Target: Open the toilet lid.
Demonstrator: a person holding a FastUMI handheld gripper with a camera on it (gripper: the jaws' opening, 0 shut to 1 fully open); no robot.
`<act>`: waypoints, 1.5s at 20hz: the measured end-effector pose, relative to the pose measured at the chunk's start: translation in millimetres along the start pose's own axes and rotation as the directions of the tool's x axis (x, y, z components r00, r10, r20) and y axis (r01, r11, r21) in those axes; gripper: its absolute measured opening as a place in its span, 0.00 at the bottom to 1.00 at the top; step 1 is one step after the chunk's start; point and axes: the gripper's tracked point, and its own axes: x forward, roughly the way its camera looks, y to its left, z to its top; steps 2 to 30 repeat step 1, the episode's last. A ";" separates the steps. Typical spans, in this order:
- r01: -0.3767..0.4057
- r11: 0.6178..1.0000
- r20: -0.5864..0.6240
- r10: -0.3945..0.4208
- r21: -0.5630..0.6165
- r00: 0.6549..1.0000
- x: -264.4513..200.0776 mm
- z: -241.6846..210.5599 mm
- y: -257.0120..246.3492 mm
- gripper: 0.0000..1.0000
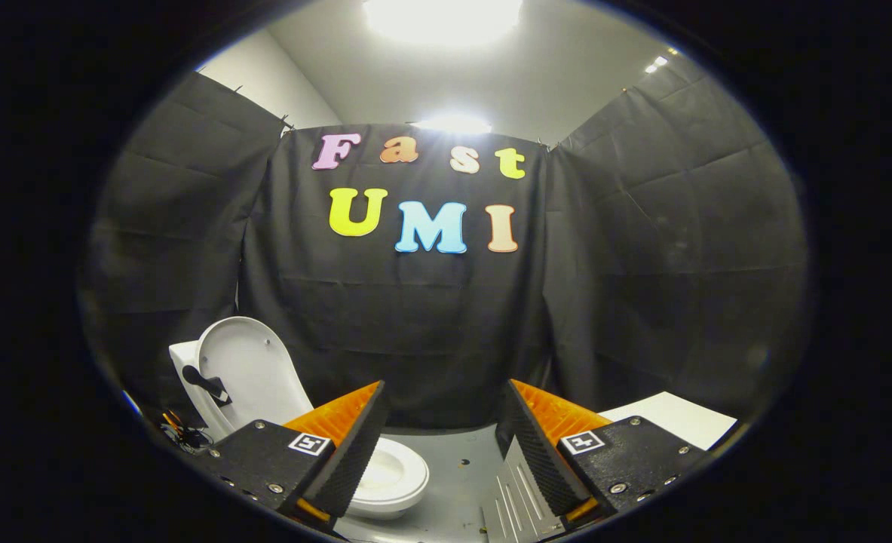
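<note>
Gripper (442, 437) spread wide, fingers holding nothing, raised above grey floor (461, 460). Toilet (389, 479) low beside left finger, partly hidden by it; lid (246, 373) already upright against tank. Small dark fitting (206, 383) on lid, possibly a handle. White board (672, 418) beyond right finger.

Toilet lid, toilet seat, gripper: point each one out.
toilet lid (253, 369), gripper view, on its raised inner face.
toilet seat (408, 475), gripper view, on the ring's right side.
gripper (442, 434), gripper view, midway between its open fingertips.
</note>
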 end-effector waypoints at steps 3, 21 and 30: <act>-0.002 1.000 -0.001 0.002 -0.002 1.000 -0.2 -0.2 2.0 0.95; -0.002 1.000 -0.001 0.002 -0.002 1.000 -0.2 -0.2 2.0 0.95; -0.002 1.000 -0.001 0.002 -0.002 1.000 -0.2 -0.2 2.0 0.95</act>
